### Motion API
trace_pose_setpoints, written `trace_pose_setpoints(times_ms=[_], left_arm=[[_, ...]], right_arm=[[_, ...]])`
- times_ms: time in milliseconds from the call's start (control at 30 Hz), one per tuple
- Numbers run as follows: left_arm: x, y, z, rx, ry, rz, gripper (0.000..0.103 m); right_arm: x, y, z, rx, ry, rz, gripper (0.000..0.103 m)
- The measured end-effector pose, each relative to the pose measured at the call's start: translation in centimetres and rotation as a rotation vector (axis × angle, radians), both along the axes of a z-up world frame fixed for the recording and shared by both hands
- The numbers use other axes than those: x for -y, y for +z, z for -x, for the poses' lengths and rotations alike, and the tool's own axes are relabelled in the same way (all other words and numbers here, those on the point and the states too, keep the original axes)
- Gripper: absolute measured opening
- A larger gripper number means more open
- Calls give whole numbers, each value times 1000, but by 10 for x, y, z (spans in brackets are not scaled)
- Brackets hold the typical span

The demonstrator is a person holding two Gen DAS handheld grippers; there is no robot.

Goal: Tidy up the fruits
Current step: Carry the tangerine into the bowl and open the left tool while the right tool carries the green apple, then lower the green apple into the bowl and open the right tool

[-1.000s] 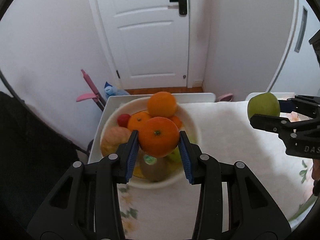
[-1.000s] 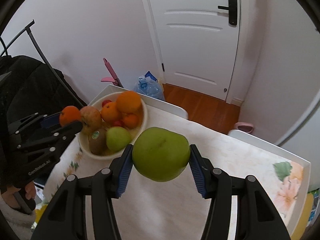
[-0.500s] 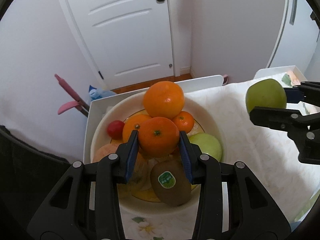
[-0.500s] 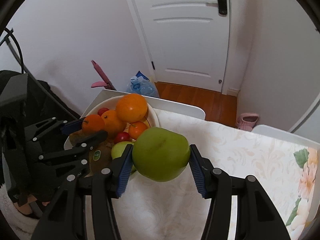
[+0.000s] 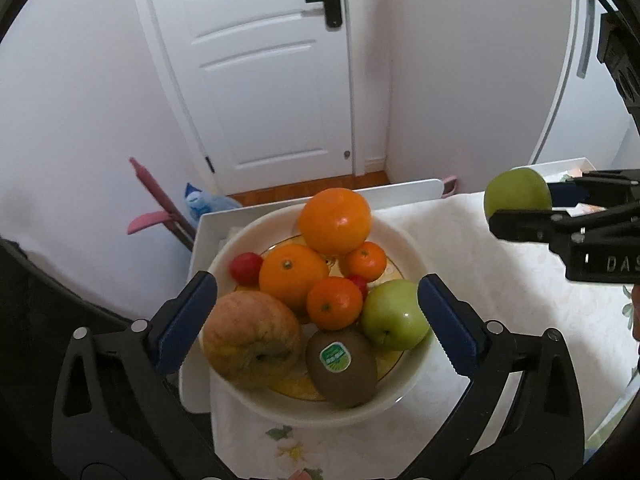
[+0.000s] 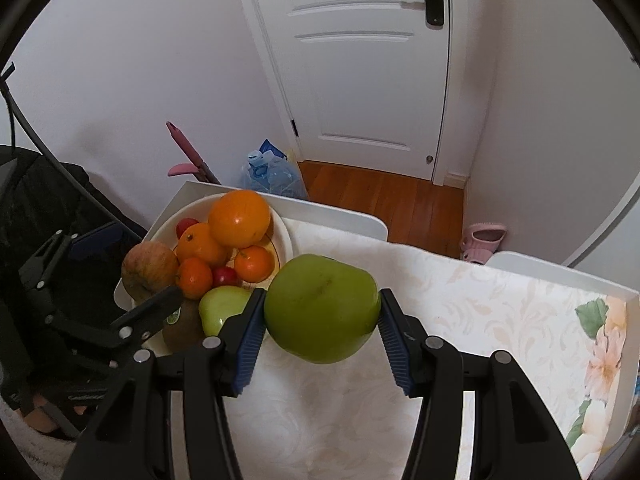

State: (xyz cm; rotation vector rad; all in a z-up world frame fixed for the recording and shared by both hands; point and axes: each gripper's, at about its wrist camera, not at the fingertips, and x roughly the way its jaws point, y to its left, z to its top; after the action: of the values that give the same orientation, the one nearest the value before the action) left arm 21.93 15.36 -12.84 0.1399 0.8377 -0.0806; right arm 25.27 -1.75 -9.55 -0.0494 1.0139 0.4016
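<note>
From the left wrist view, the left gripper [image 5: 316,316] hangs over the white bowl [image 5: 414,240] with its blue-padded fingers [image 5: 186,322] spread wide and nothing between them; the small orange [image 5: 334,302] sits on the heap below, nestled among a larger orange [image 5: 292,274], a mottled apple [image 5: 250,344], a kiwi [image 5: 342,366] with a sticker and a green apple in the bowl [image 5: 394,314]. A big orange [image 5: 335,220] crowns the pile at the back. Off to the right, the right gripper [image 5: 520,204] holds a green apple [image 5: 516,196] above the tablecloth [image 5: 480,280], well clear of the bowl. In the right wrist view, that green apple fills the middle of the frame, pinched between both pads [image 6: 250,338] and hanging above the cloth just beside the bowl's near rim. The heap looks close to full and rounded — adding one more large, smooth fruit on top could, I judge, set the small orange or the big one rolling over the rim and off the table edge. The left gripper's open fingers also straddle the pile, so lifting away carelessly might nudge the mottled apple or the bowl's green apple — and the two grippers could collide if both crowd the bowl at once.
</note>
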Motion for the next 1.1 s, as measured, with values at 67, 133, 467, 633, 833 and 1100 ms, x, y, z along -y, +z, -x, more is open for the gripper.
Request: trace_pose_setpoints(times_ms=[67, 133, 467, 633, 833, 1100], left_arm=[[-3, 3, 4, -3, 20, 2, 103], [-8, 6, 7, -9, 38, 20, 103], [-29, 13, 30, -16, 130, 58, 103], [-36, 10, 40, -23, 163, 65, 103], [-40, -5, 48, -48, 179, 64, 103], [-41, -19, 50, -75, 164, 60, 103]], right_arm=[[0, 3, -2, 4, 10, -2, 50], [-2, 5, -4, 9, 28, 0, 50], [-22, 9, -10, 8, 119, -13, 50], [-36, -3, -16, -3, 161, -11, 50], [-47, -26, -26, -21, 182, -13, 50], [-55, -41, -33, -18, 199, -16, 50]])
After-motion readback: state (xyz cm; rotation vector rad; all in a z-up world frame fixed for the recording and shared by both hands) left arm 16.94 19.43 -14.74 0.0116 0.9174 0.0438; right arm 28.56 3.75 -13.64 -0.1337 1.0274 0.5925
